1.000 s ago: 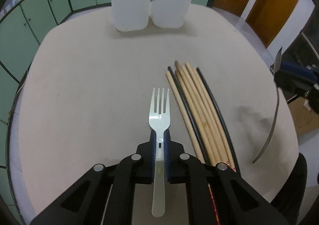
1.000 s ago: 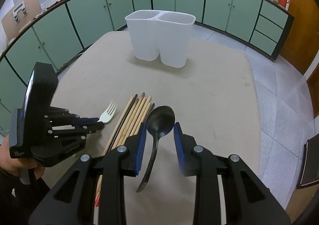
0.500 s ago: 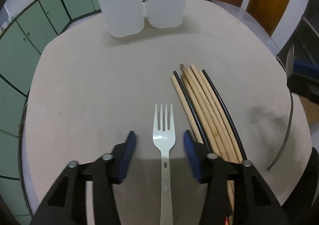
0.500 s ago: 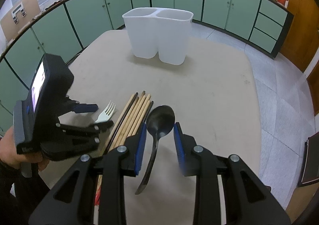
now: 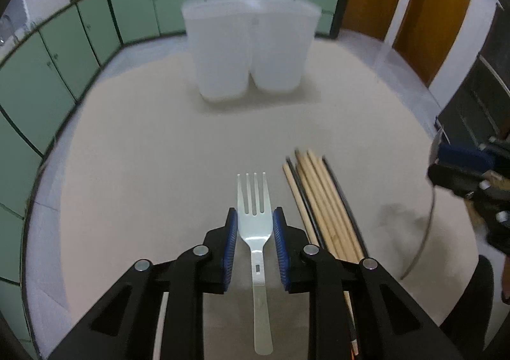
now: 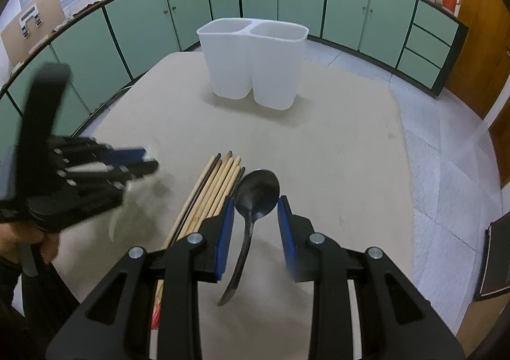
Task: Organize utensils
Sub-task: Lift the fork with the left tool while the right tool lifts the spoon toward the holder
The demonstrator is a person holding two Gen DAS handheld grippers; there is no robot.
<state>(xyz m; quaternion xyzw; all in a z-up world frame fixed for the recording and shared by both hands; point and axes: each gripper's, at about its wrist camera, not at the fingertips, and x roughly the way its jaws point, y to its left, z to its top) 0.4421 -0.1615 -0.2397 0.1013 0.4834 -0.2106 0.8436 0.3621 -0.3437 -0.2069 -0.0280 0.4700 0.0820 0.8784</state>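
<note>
A white plastic fork (image 5: 253, 197) sits between the blue pads of my left gripper (image 5: 255, 212). Its jaws are closing and press on both sides of the fork's head, tines pointing forward. The fork looks sharp while the table behind it is blurred. In the right wrist view the left gripper (image 6: 127, 162) is a raised blur. My right gripper (image 6: 255, 200) is shut on the bowl of a dark metal spoon (image 6: 256, 192); its handle (image 5: 428, 226) hangs in the air above the table. A white two-compartment holder (image 6: 255, 63) stands at the far side of the table.
Several wooden and black chopsticks (image 5: 322, 200) lie in a bundle on the beige table (image 5: 143, 153) between the two grippers. Green cabinets ring the room, and wooden doors are at the right. A hand (image 6: 19, 239) holds the left gripper's grip.
The left gripper let go of the fork's neck, opened wide over the lying fork, then narrowed onto its head and rose. The right gripper and spoon stayed still.
</note>
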